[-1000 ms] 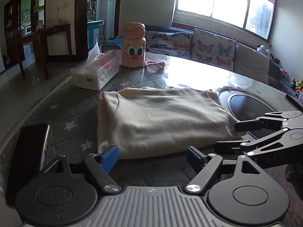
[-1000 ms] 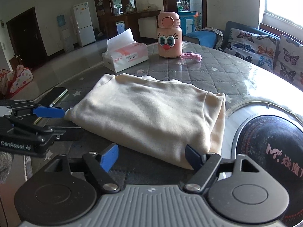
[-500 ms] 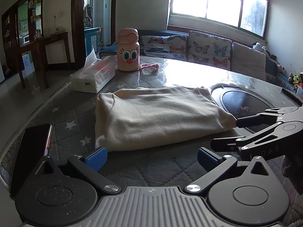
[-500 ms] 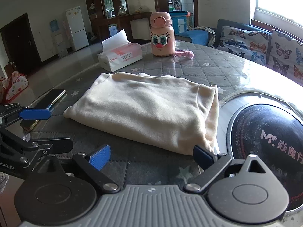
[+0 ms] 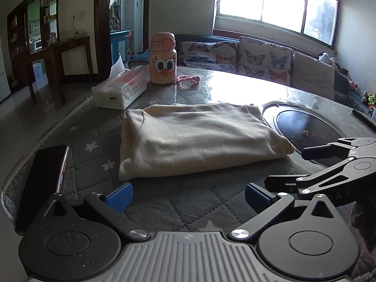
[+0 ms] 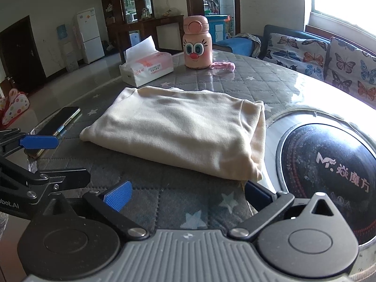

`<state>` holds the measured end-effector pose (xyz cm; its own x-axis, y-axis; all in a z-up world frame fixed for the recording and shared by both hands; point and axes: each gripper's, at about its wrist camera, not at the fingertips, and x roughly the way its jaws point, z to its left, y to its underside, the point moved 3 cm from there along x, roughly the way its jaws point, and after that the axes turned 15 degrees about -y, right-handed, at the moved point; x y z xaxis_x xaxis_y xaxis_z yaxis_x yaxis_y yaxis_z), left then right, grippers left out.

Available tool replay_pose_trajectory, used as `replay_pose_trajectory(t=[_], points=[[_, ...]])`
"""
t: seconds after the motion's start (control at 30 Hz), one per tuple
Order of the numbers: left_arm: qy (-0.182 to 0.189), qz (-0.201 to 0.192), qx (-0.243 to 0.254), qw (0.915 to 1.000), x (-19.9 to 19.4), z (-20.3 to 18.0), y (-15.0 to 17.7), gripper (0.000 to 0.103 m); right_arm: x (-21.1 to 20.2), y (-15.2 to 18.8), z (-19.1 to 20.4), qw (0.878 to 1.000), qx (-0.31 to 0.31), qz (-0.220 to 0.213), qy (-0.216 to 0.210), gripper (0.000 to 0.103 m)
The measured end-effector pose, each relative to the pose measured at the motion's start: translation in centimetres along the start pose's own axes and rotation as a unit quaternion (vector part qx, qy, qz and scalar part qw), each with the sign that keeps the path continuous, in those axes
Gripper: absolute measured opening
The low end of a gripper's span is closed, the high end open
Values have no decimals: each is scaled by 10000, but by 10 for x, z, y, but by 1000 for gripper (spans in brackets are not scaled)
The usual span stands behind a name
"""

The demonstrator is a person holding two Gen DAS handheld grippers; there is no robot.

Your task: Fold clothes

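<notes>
Our left gripper (image 5: 186, 193) and right gripper (image 6: 186, 193) gape wide, empty; ahead lies the folded garment (image 5: 195, 138), phone (image 5: 42, 176) left, tissue box (image 6: 146, 69) beyond.

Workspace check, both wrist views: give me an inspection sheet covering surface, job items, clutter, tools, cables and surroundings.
Surface: round table with grey star-quilted cover under a glossy clear sheet; dark round cooktop inset on its right.
Job's things: cream fleece garment, folded into a flat rectangle, lying free.
Clutter: black smartphone at the left edge; white tissue box; pink cartoon-face bottle with pink strap beside it.
Grippers: left tool and right tool both open, empty, short of the garment's near edge.
Cables: nothing seen.
Surroundings: butterfly-print sofa cushions, bright window, white fridge.
</notes>
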<state>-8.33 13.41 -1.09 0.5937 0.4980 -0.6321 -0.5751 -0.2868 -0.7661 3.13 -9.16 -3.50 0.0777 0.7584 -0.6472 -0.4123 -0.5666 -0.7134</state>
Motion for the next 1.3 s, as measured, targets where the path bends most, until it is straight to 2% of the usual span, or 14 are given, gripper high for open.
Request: replay_pose_trajectory(t=[1.3], points=[[-231, -118, 52, 9996, -26, -21, 36, 103, -23, 51, 9, 9987, 320, -267, 294, 103]])
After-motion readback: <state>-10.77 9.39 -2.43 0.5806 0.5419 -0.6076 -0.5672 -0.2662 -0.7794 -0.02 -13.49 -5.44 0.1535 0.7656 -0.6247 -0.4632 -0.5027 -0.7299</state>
